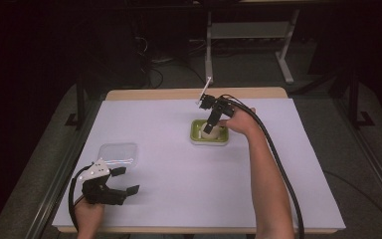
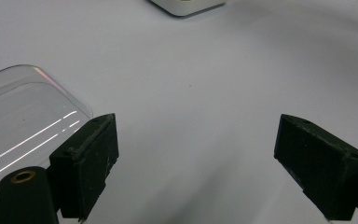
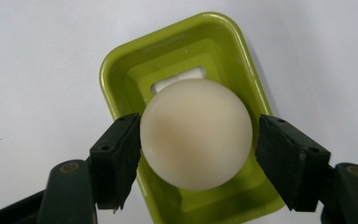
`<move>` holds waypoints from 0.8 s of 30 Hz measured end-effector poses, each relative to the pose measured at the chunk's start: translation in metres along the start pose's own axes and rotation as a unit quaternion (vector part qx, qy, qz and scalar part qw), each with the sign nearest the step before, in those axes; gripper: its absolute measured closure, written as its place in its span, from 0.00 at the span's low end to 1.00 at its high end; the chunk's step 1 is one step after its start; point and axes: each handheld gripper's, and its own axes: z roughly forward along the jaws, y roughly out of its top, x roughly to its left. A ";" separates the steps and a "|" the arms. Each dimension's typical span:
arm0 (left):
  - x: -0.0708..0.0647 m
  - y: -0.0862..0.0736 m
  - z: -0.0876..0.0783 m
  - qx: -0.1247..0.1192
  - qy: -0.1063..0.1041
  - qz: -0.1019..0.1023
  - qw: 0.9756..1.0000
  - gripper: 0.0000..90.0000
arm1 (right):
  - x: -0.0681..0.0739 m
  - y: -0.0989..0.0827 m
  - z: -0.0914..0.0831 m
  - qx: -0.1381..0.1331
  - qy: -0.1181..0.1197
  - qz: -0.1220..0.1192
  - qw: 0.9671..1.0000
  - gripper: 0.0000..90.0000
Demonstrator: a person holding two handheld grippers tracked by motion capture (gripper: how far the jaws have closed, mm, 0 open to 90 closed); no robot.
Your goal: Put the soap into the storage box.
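Observation:
A cream-coloured ball [image 3: 196,135] sits over a lime-green tray [image 3: 121,60] with a white outer rim, past the middle of the table [image 1: 196,134]. My right gripper [image 1: 210,125] points down into the tray. In the right gripper view its jaws [image 3: 199,123] straddle the ball: the left pad [image 3: 121,154] meets the ball's edge and the right pad [image 3: 284,158] stands a sliver off it. My left gripper [image 1: 128,180] hovers low near the front left corner, open, with bare white sheet between its jaws [image 2: 198,122].
A clear plastic lid [image 1: 118,152] lies flat on the white sheet just beyond my left gripper, beside its left jaw [image 2: 23,116]. A corner of the tray [image 2: 186,5] shows far ahead. Black cables trail from both grippers. The table's wooden far edge [image 1: 194,93] borders the sheet.

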 end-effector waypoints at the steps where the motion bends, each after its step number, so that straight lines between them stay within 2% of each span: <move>1: 0.000 0.000 0.000 -0.001 0.000 -0.001 1.000 0.15 | -0.001 -0.001 0.000 0.000 0.002 0.001 1.000 0.33; 5: 0.000 0.000 0.000 0.000 0.000 0.000 1.000 0.15 | 0.000 -0.007 -0.001 0.001 0.002 0.003 1.000 0.33; 12: -0.001 0.000 0.001 0.000 0.001 -0.004 1.000 0.15 | 0.000 -0.021 -0.013 -0.015 0.003 0.012 1.000 0.31; 21: -0.001 0.001 0.001 0.002 0.001 0.004 1.000 0.15 | 0.004 -0.036 -0.019 -0.009 0.006 0.016 1.000 0.28; 24: -0.001 0.001 0.001 0.003 0.001 0.004 1.000 0.15 | 0.005 -0.039 -0.022 -0.019 0.006 0.018 1.000 0.29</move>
